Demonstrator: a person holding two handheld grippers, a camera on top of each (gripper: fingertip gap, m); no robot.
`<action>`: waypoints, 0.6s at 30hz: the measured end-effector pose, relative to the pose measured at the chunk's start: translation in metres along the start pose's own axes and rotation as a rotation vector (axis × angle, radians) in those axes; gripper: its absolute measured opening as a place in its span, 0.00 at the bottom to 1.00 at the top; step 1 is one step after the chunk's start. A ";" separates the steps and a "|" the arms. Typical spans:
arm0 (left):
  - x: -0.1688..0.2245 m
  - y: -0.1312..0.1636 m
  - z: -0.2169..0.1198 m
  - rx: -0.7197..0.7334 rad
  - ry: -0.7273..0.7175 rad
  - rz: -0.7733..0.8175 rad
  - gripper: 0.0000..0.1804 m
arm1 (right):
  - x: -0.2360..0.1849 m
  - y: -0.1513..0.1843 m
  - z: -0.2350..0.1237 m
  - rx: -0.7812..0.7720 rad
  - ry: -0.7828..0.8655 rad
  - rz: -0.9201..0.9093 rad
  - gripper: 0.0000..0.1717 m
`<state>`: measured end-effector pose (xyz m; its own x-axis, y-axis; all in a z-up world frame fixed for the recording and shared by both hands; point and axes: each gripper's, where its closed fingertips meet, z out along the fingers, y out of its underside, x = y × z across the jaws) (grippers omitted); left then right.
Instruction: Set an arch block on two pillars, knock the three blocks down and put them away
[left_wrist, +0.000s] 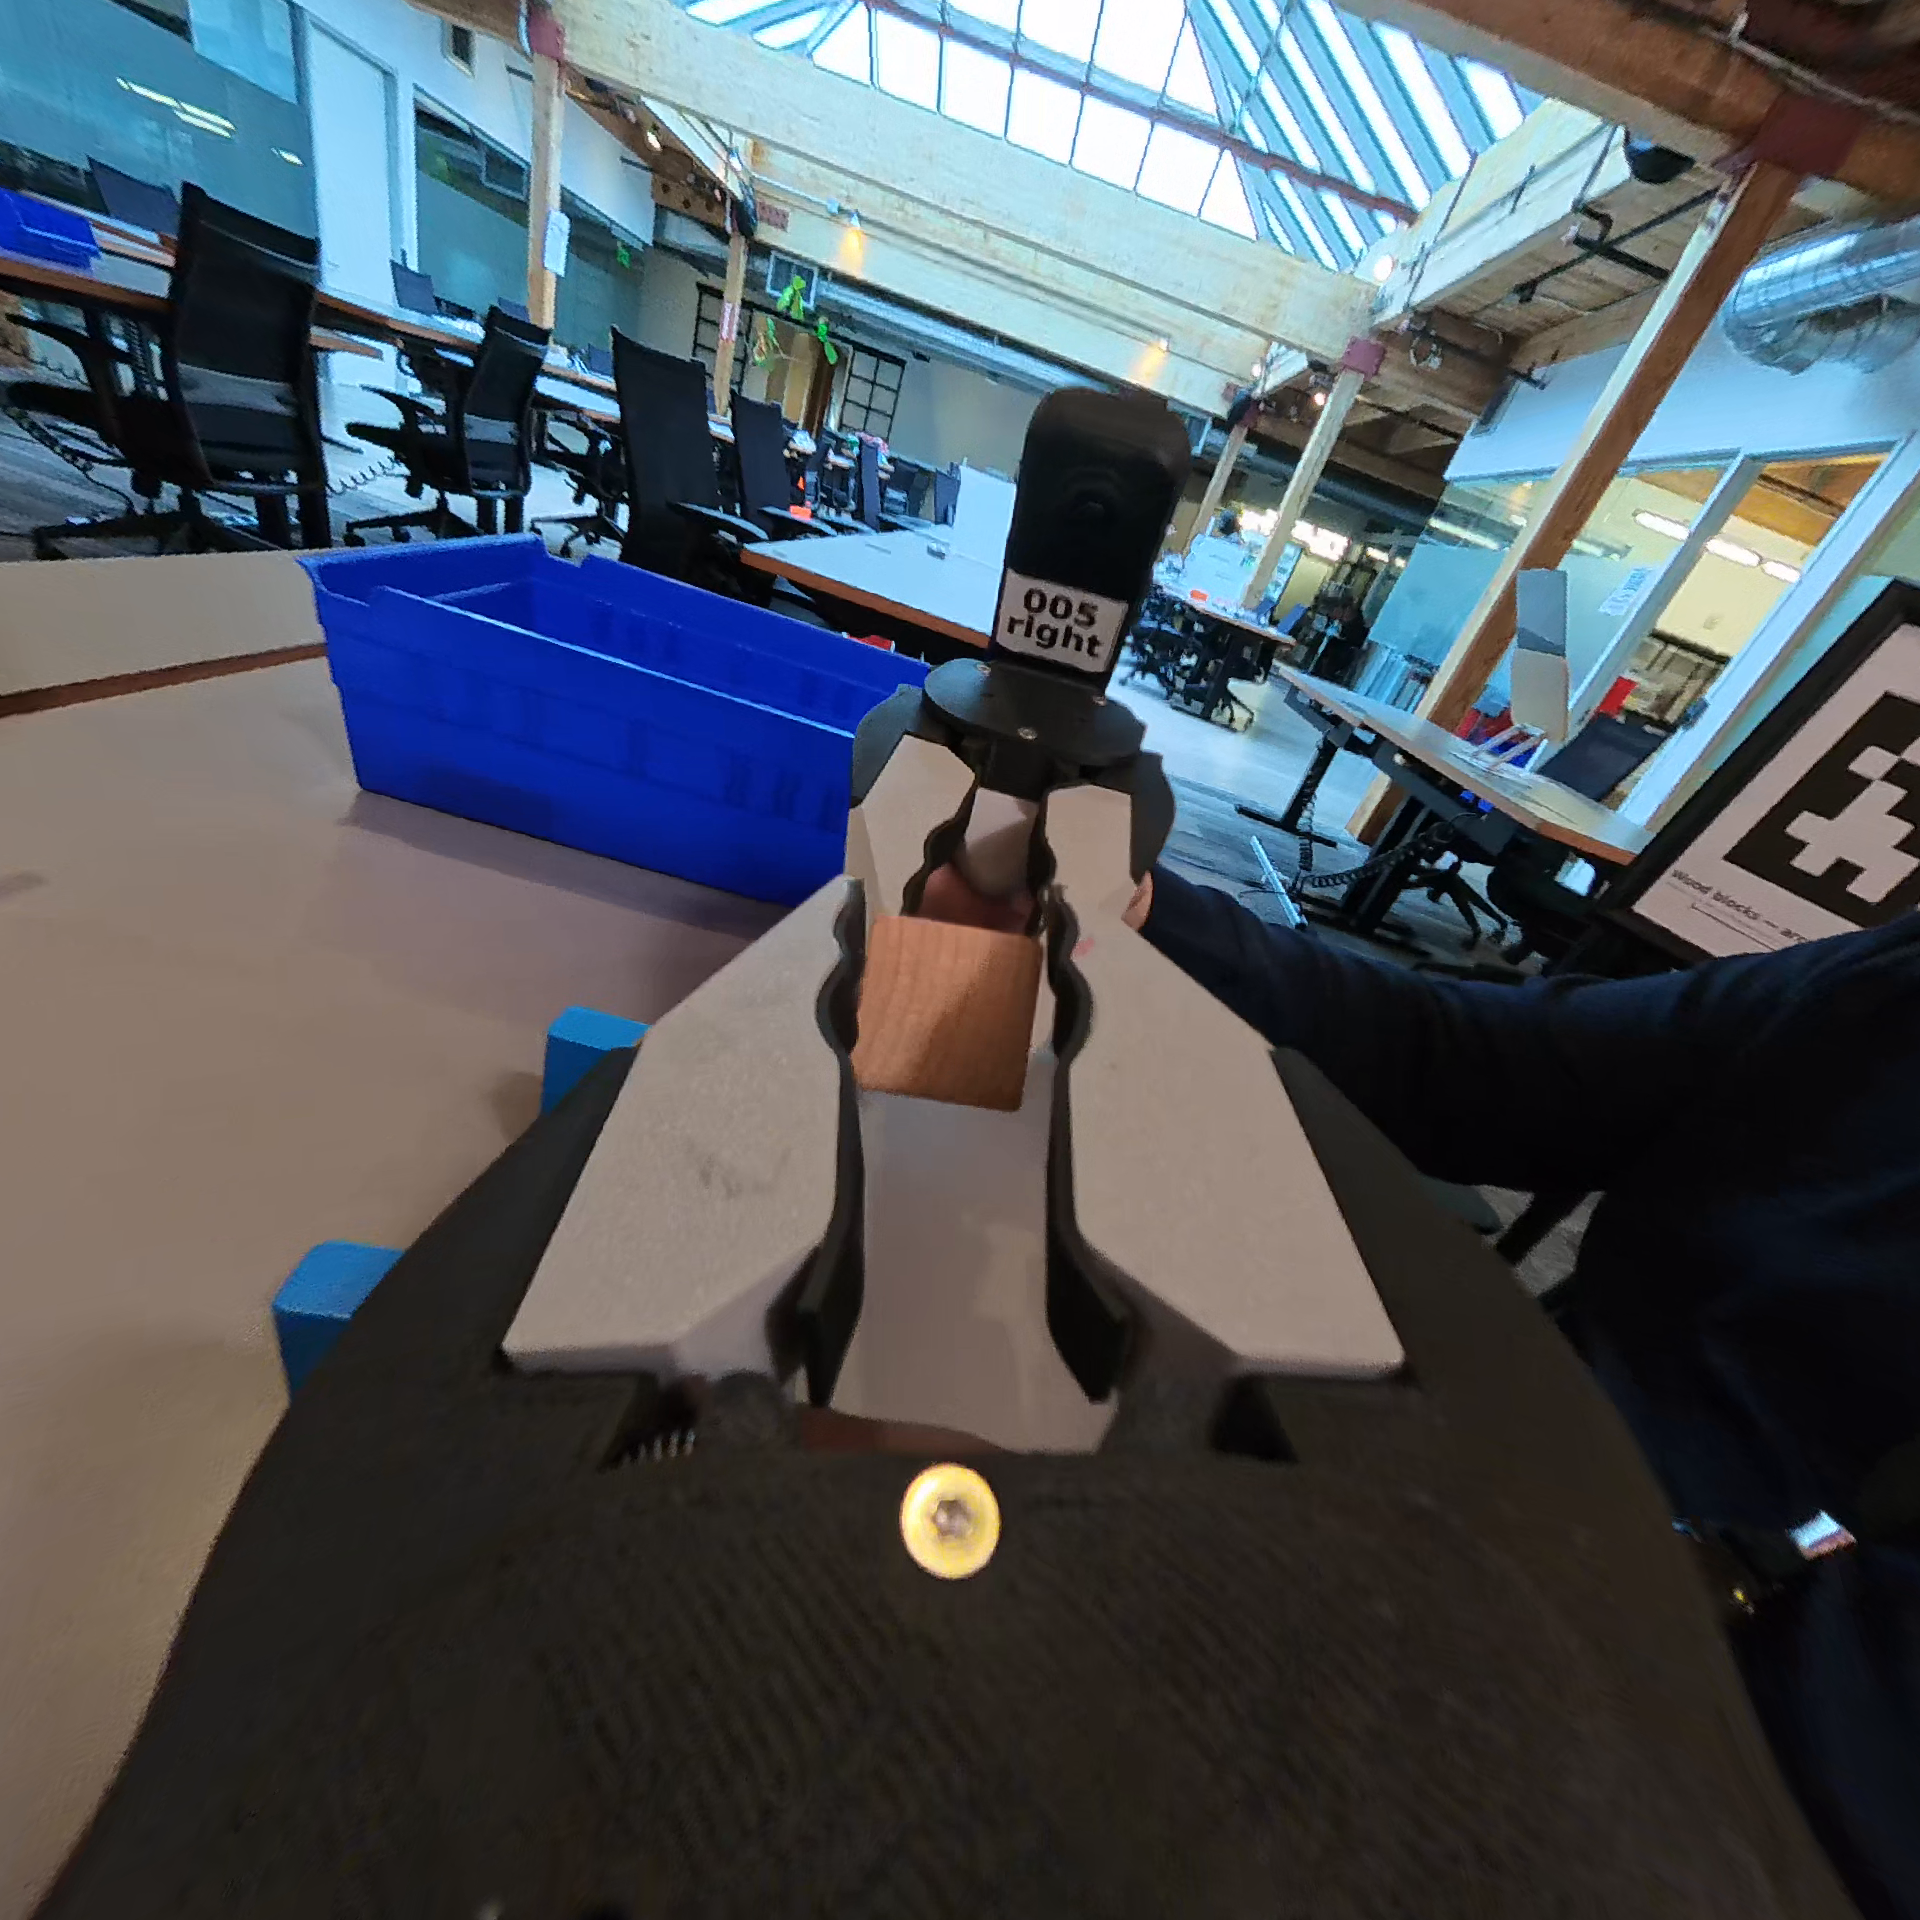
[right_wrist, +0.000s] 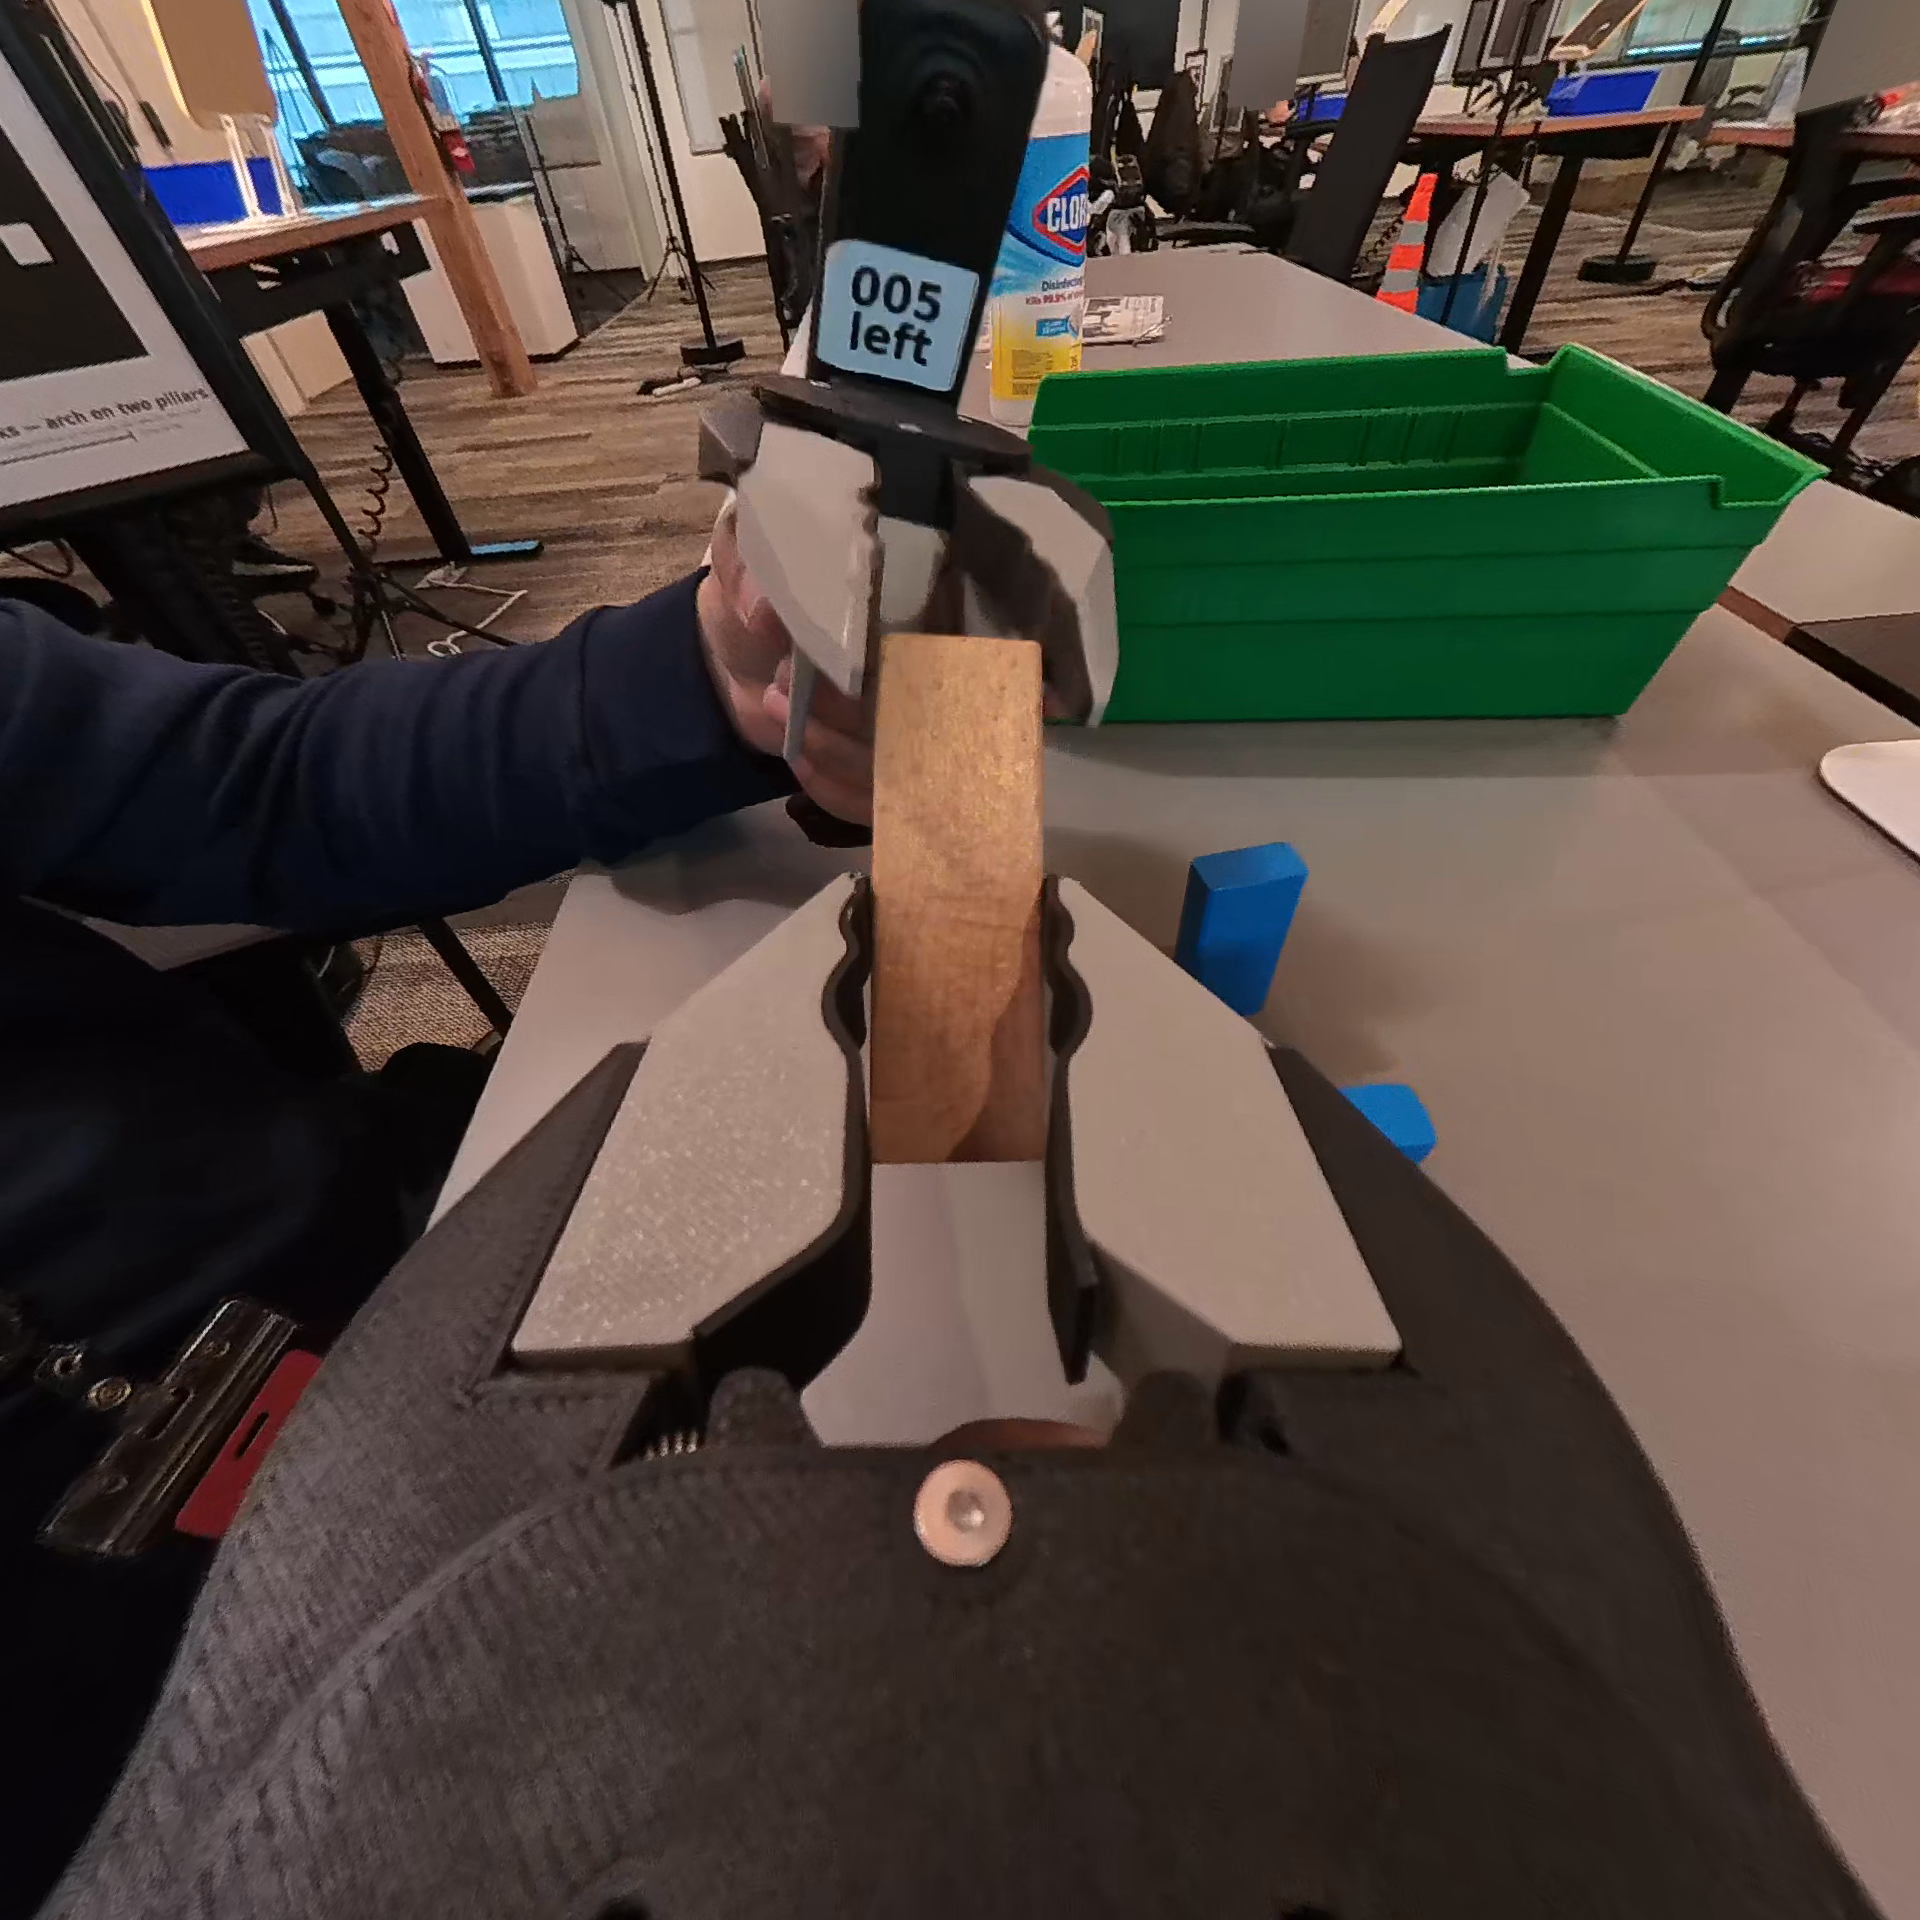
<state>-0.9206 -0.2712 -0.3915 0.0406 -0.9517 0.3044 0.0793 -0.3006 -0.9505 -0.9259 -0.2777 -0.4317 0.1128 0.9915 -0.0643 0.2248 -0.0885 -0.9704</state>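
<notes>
Both grippers, left gripper (left_wrist: 951, 935) and right gripper (right_wrist: 956, 935), clamped on opposite ends of one wooden arch block (right_wrist: 956, 831), lifted above table (right_wrist: 1558, 1039); two blue pillars (right_wrist: 1242, 920) just right of right jaws, one upright, arch not yet set. Knock-down and stowing in blue bin (left_wrist: 582, 707) or green bin (right_wrist: 1403, 540) likely left. Stickers on both grippers, a bottle label (right_wrist: 1049, 260) and a board (left_wrist: 1818, 810) carrying writing, not transcribed

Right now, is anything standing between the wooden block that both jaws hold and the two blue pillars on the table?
Nothing visible. The wooden block is held above the table over the blue pillars; only air shows between them.
</notes>
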 end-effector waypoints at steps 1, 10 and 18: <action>-0.001 -0.005 -0.003 0.030 -0.001 -0.009 0.18 | 0.001 0.000 0.000 -0.001 0.007 -0.001 0.17; -0.026 -0.038 -0.029 0.240 -0.087 -0.104 0.16 | 0.019 -0.005 -0.011 0.028 0.093 0.023 0.17; -0.062 -0.010 -0.039 0.028 -0.386 0.066 0.21 | 0.059 -0.009 -0.021 -0.058 0.219 -0.027 0.17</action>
<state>-0.9630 -0.2114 -0.4029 0.4180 -0.8736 0.2492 0.0910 -0.2327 -0.9683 -0.9007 -0.2208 -0.4220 0.3122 0.9498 0.0195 0.2851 -0.0741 -0.9556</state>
